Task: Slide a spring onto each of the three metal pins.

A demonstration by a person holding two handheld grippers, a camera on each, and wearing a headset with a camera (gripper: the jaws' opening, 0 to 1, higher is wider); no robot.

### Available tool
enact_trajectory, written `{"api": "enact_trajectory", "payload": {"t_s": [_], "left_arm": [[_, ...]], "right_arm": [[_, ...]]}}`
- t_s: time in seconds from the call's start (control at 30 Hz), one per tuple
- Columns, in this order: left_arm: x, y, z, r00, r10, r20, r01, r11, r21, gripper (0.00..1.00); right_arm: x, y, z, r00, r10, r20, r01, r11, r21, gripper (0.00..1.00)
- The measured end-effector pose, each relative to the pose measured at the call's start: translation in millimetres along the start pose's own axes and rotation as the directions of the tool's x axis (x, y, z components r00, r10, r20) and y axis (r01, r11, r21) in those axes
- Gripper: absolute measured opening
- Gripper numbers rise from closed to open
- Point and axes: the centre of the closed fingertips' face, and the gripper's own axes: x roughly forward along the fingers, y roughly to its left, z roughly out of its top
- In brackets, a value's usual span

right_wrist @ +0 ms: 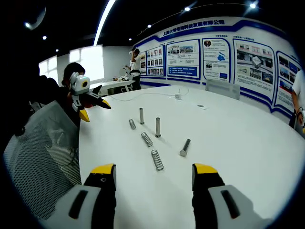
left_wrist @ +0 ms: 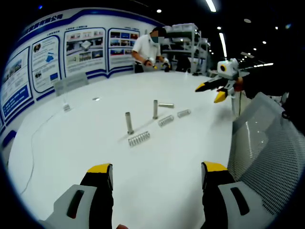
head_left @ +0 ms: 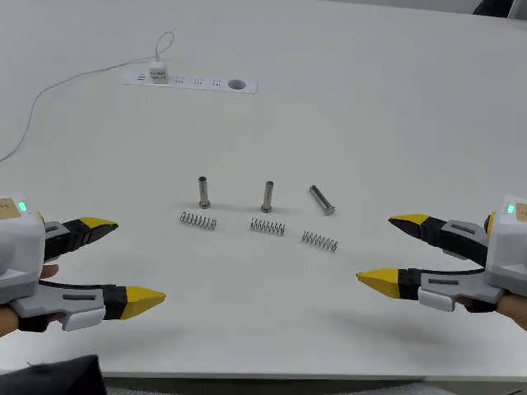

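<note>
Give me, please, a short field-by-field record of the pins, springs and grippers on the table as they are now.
surface: white table
pins upright: left pin, middle pin
pin lying on its side: right pin
springs: left spring, middle spring, right spring, each lying flat in front of its pin, none on a pin
left gripper: open, empty, clear of the parts
right gripper: open, empty, clear of the parts
far side: power strip with a cable

Springs (head_left: 268,226) row before pins (head_left: 268,196), on table (head_left: 370,99).
</note>
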Motion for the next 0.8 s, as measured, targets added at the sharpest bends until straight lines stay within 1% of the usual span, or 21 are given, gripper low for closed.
{"api": "enact_trajectory", "payload": {"t_s": [0.07, 0.2, 0.33, 0.43, 0.53, 0.63, 0.8], "left_arm": [[0.2, -0.2, -1.1, 1.0, -0.001, -0.003, 0.001, 1.0, 0.003, 0.77], [-0.7, 1.0, -2.3, 1.0, 0.002, -0.004, -0.002, 1.0, 0.002, 0.77], [-1.8, 3.3, -1.5, 1.0, 0.009, -0.001, -0.009, 1.0, 0.0, 0.77], [-1.6, 5.3, -0.8, 0.9999, 0.012, 0.001, -0.012, 1.0, 0.0, 0.77], [-0.7, 7.6, -0.8, 0.9999, 0.013, 0.001, -0.013, 1.0, 0.001, 0.77], [0.0, 10.6, 0.1, 0.9999, 0.014, 0.003, -0.014, 1.0, 0.001, 0.77], [2.2, 17.2, 2.8, 0.9999, 0.015, 0.008, -0.015, 1.0, -0.002, 0.77]], "right_arm": [[2.2, -1.7, 3.0, 1.0, -0.003, 0.0, 0.003, 1.0, -0.002, 0.65], [7.2, -1.8, 16.2, 1.0, -0.004, 0.003, 0.004, 1.0, -0.016, 0.64], [11.1, -7.5, 26.3, 0.9999, -0.009, 0.01, 0.009, 1.0, -0.026, 0.63], [16.2, -13.6, 30.3, 0.9999, -0.014, 0.005, 0.014, 0.999, -0.029, 0.62], [21.7, -18.3, 32.8, 0.9997, -0.023, -0.011, 0.022, 0.999, -0.032, 0.61], [26.9, -24.5, 36.1, 0.999, -0.035, -0.027, 0.034, 0.999, -0.028, 0.57], [39.9, -42.1, 42.5, 0.9952, -0.073, -0.066, 0.073, 0.997, -0.003, 0.5]]}}
